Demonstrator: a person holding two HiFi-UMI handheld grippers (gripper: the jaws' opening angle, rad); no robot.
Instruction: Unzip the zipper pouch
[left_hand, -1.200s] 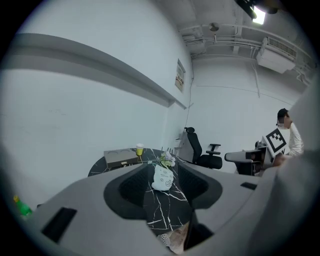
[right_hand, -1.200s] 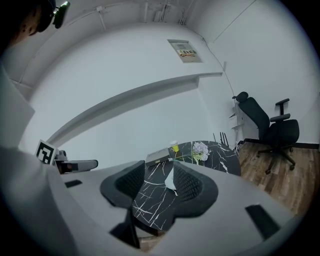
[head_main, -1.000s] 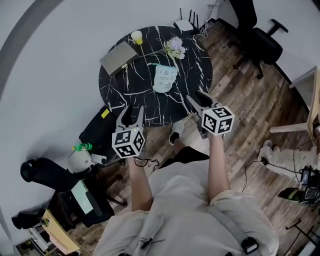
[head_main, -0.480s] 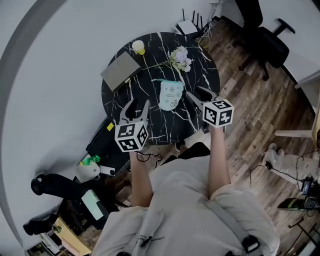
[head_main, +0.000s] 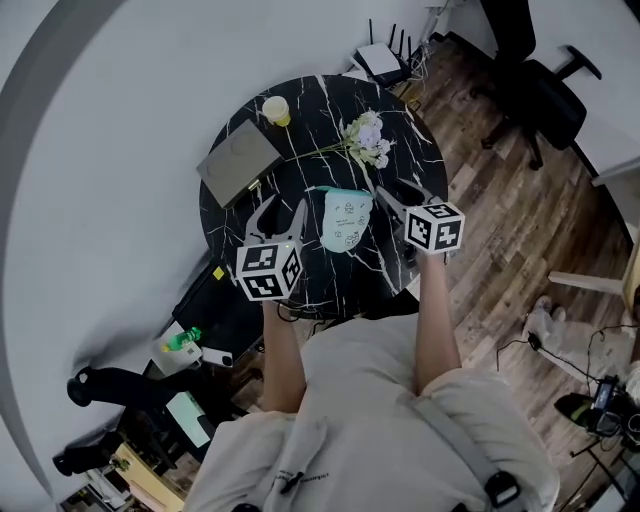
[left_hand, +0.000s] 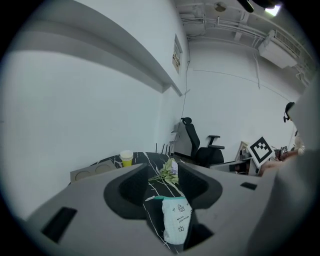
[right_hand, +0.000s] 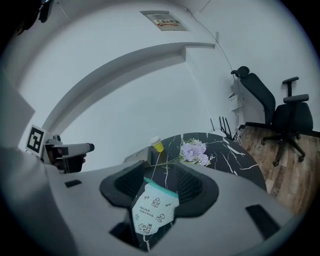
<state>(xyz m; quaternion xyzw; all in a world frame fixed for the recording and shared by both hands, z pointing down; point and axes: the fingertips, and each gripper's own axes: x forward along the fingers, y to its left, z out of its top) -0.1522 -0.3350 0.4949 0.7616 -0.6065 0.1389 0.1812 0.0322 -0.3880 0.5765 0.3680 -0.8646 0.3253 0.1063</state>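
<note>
Now we are holding the left gripper (head_main: 281, 212) just left of the zipper pouch (head_main: 346, 220), its jaws standing apart with nothing in them. The zipper pouch is lying flat on the black marble tabletop (head_main: 300, 180), teal zipper edge away from us. Just right of the zipper pouch, we are hovering the right gripper (head_main: 394, 192), jaws likewise spread and empty.

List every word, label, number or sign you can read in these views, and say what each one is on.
No text is legible.
zipper pouch: a line of print among small drawings, too blurred to read.
wall sign: print too small to read.
shirt: small print, too small to read.
marker cubes: black-and-white square patterns only, no letters.
</note>
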